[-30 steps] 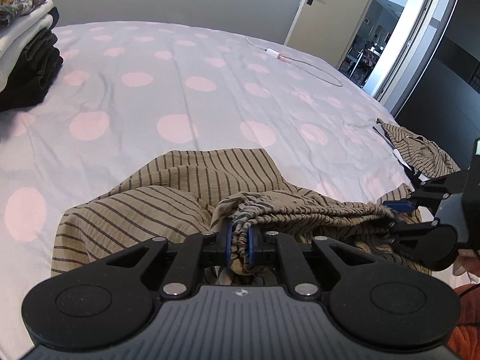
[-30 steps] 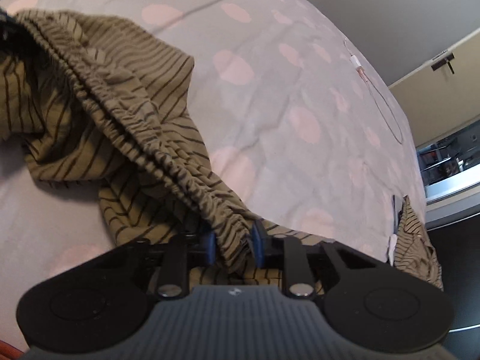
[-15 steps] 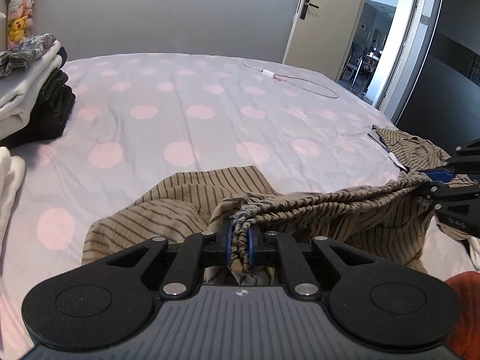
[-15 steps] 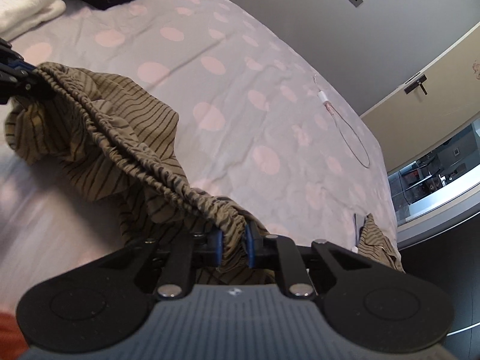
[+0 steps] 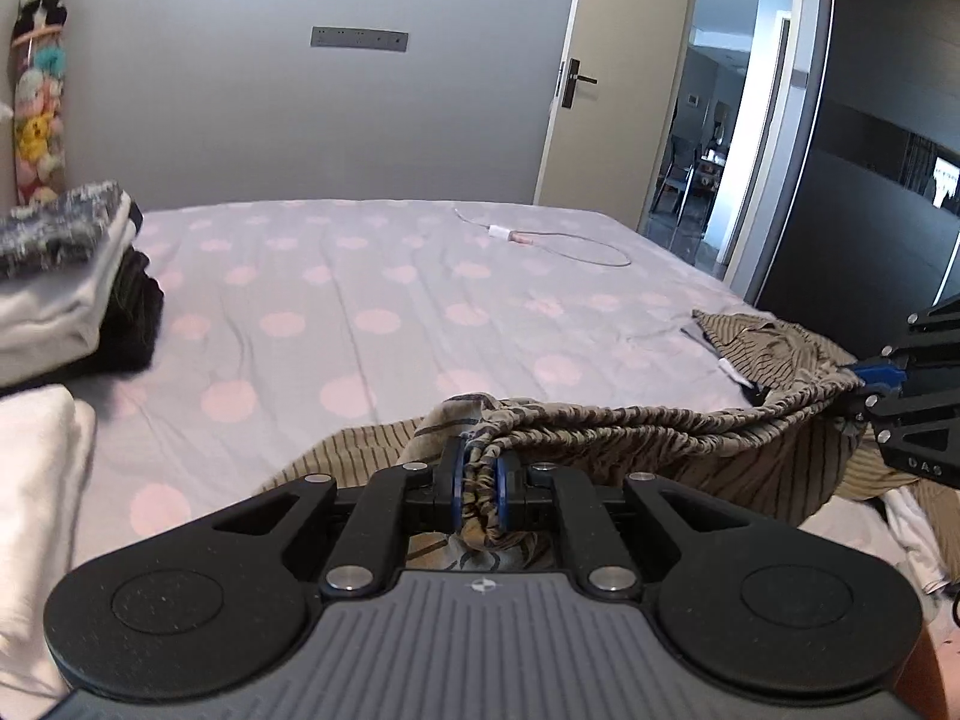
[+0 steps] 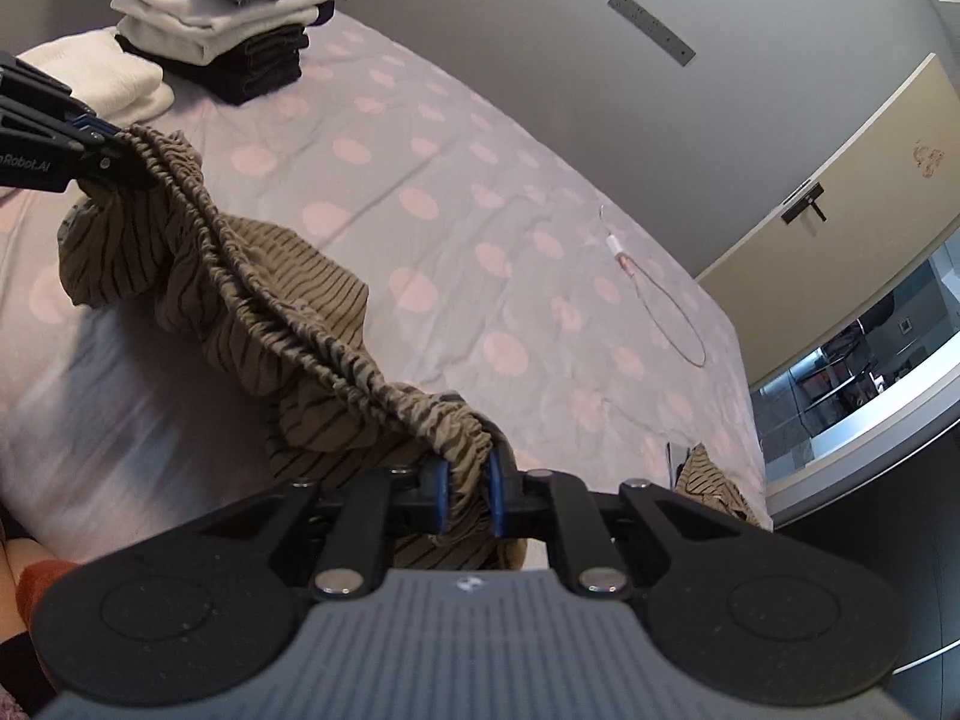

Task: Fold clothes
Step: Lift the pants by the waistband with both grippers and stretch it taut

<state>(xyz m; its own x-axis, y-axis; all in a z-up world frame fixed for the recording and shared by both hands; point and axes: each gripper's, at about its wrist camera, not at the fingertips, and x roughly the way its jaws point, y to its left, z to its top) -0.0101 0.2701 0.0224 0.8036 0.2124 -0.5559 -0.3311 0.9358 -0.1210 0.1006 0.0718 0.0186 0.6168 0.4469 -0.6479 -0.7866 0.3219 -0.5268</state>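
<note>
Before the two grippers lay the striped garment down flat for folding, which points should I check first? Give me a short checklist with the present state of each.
1. Left gripper holds the gathered elastic band of the olive-brown striped garment: ok.
2. Right gripper holds the other end of the band: ok.
3. Band stretched between the grippers: ok, though the cloth below hangs bunched.
4. Garment fully lifted off the grey bedsheet with pink dots: cannot tell.
5. Free sheet ahead for laying down: ok.
6. White charging cable and the stack of folded clothes away from the garment: ok.
</note>
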